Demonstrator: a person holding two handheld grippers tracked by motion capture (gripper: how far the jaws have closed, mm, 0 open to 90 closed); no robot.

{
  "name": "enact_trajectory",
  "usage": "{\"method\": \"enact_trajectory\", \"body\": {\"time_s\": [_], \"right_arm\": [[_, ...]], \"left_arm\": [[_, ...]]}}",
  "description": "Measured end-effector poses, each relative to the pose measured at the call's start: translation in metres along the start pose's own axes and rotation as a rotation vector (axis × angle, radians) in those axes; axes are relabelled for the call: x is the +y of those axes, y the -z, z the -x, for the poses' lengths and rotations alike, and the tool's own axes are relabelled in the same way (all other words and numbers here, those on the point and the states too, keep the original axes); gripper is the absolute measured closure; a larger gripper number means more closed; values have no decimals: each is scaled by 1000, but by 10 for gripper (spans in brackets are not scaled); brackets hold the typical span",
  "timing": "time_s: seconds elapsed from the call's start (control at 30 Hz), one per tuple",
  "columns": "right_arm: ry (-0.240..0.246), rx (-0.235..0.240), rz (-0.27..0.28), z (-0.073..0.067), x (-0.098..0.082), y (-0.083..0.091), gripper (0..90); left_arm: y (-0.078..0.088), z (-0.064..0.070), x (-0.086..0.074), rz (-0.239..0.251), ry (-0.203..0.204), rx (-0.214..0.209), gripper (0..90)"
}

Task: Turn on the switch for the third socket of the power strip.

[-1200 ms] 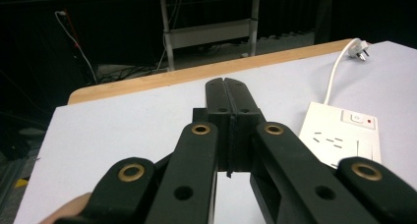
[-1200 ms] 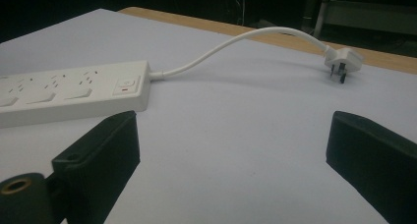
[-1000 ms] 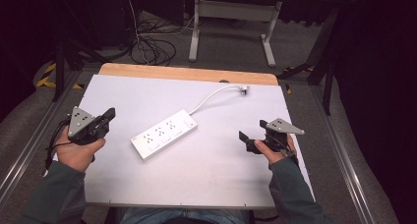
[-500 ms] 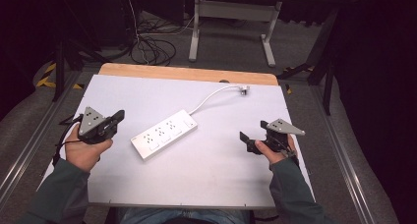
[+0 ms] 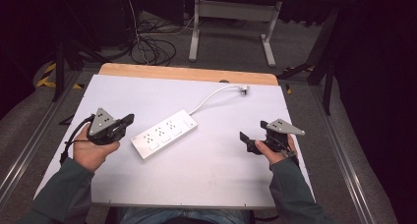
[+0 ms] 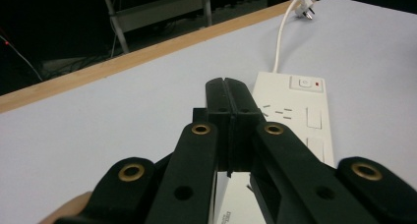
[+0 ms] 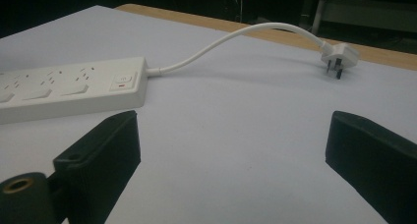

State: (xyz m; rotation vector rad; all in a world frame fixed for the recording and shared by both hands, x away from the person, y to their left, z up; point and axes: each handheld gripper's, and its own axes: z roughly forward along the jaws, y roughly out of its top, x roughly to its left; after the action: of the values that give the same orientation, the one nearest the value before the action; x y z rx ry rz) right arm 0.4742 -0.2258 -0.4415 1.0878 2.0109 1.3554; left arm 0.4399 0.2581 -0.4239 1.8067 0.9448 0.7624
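Observation:
A white power strip (image 5: pixel 164 133) lies at a slant in the middle of the white table top (image 5: pixel 216 175). Its white cable (image 5: pixel 210 97) curves to a plug (image 5: pixel 243 90) near the far edge. My left gripper (image 5: pixel 129 119) hovers just left of the strip, shut with nothing between its jaws. In the left gripper view the jaws (image 6: pixel 229 101) press together over the near end of the strip (image 6: pixel 305 111). My right gripper (image 5: pixel 253 134) rests at the right side of the table, open and empty. The right gripper view shows the strip (image 7: pixel 74 89), the cable (image 7: pixel 231 42) and the plug (image 7: pixel 337 54).
A wooden strip (image 5: pixel 187 74) borders the table's far edge. Beyond it on the floor are a grey stand (image 5: pixel 231 17) and coiled cables (image 5: pixel 152 49). Metal rails (image 5: pixel 29 150) run along both sides of the table.
My left hand and gripper have moved right, closer to the power strip. The right gripper has stayed where it was.

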Motion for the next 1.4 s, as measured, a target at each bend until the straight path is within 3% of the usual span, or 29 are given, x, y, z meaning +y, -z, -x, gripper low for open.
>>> {"method": "enact_trajectory", "body": {"time_s": [0.4, 0.77, 1.03, 1.4], "right_arm": [[-5, -4, -2, 0, 0, 0, 71], [-3, -3, -3, 0, 0, 1, 71], [-3, -2, -3, 0, 0, 0, 71], [-7, -3, -6, 0, -1, 0, 71]], "left_arm": [[-17, 10, 1, -52, -39, -45, 900], [-24, 14, 0, -79, -50, -55, 900], [-31, 17, -3, -117, -81, -60, 900], [-38, 22, -7, -161, -91, -102, 900]]}}
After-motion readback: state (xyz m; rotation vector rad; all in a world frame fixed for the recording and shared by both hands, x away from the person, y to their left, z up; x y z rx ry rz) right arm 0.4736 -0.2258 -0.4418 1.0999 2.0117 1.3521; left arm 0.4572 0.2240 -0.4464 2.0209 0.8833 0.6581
